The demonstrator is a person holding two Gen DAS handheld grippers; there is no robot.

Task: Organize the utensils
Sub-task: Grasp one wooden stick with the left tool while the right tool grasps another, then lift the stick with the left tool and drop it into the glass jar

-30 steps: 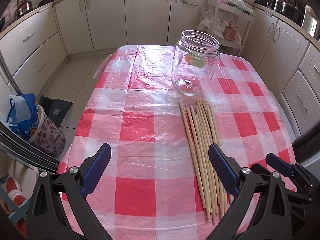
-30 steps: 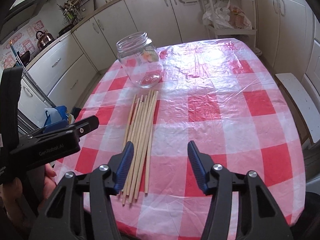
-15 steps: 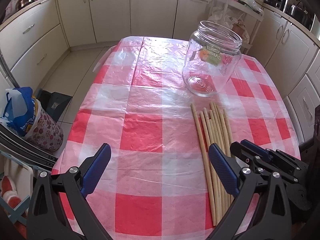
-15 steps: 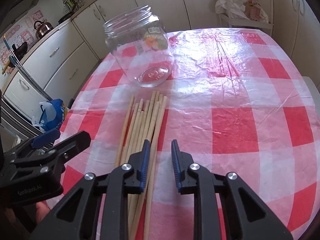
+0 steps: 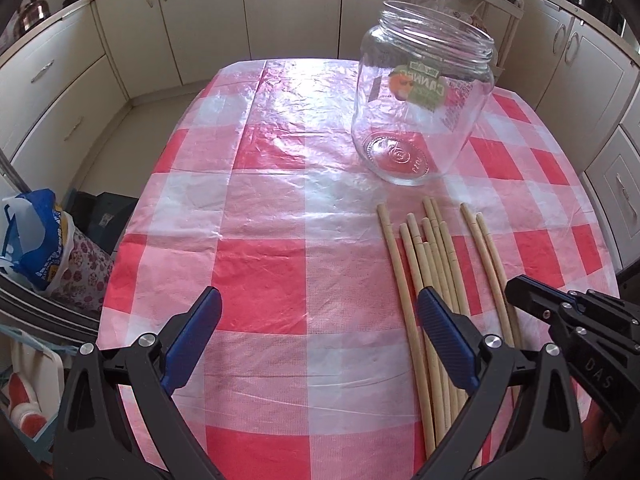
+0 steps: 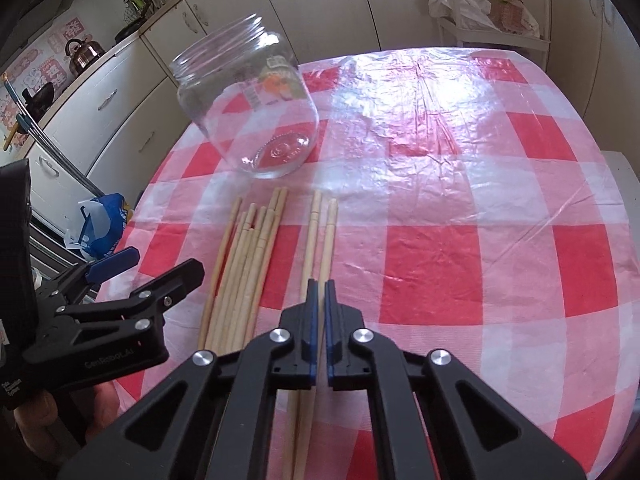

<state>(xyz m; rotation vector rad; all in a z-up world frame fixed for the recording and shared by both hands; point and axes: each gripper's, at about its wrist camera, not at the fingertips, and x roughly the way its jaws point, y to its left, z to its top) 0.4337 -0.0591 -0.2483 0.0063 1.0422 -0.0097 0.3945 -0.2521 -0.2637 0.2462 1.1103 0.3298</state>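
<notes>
Several wooden chopsticks [image 5: 430, 264] lie side by side on the red-and-white checked tablecloth [image 5: 260, 272], in front of an empty clear glass jar [image 5: 420, 104]. In the right wrist view the jar [image 6: 256, 120] stands beyond the bundle [image 6: 244, 264]. Two chopsticks [image 6: 320, 236] lie apart from the bundle to its right. My right gripper [image 6: 320, 292] is shut on these two chopsticks near their middle. It shows at the right edge of the left wrist view [image 5: 560, 312]. My left gripper [image 5: 316, 336] is open and empty above the cloth, left of the bundle.
Cream kitchen cabinets [image 5: 280, 20] surround the table. A blue and floral bag [image 5: 44, 248] stands on the floor to the left. A white rack with bags [image 6: 488, 12] stands behind the table. A kettle [image 6: 82, 54] sits on the counter.
My right gripper has closed from wide open onto two chopsticks, which now lie apart from the bundle. Both grippers have moved forward towards the jar.
</notes>
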